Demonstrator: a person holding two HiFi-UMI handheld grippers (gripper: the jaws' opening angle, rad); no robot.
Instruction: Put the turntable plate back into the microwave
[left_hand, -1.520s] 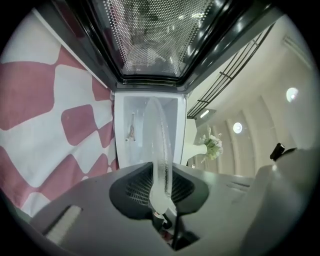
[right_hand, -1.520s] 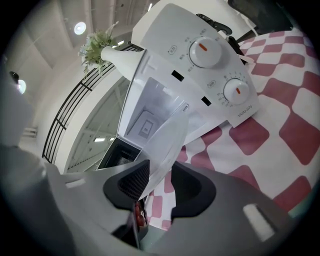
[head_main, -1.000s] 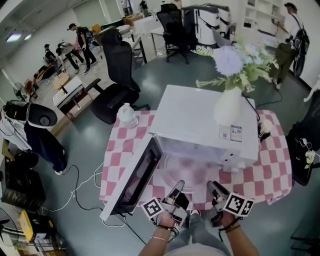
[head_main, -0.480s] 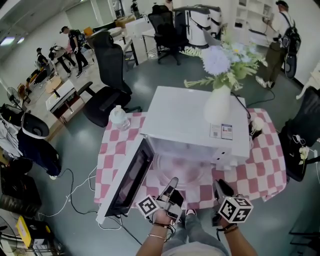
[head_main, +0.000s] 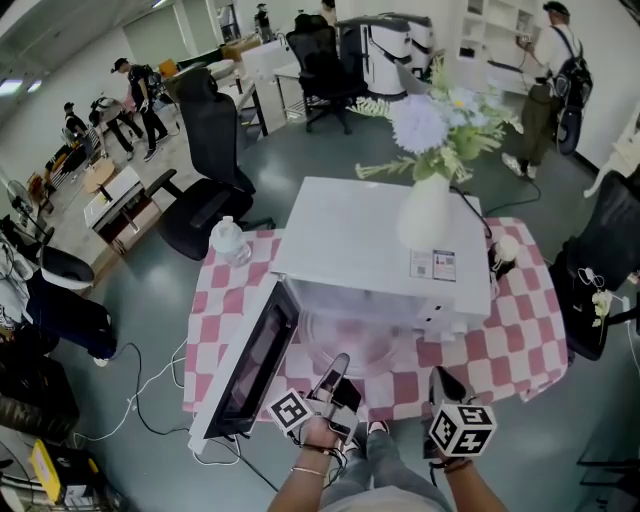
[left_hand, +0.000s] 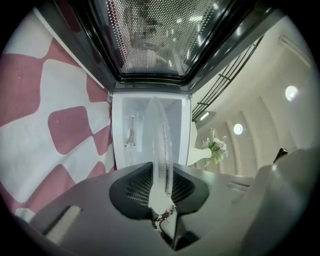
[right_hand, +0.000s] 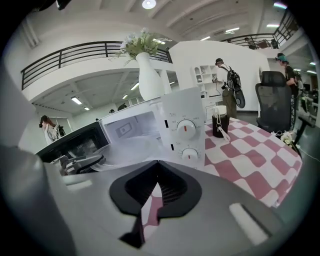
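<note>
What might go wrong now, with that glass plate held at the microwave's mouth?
1. The left tongs grip the glass plate by one rim only, so it may slip or sag and drop.
2. Going in, the plate might clip the open door or the frame of the microwave.
3. A hard knock could tip the vase of flowers standing on top of the microwave.

Bright, even light falls from ceiling lamps (right_hand: 148, 4); shadows are soft. Both gripper views bend strongly toward dark round edges. The close turntable plate (left_hand: 159, 150) looks blurred, perhaps out of focus.
</note>
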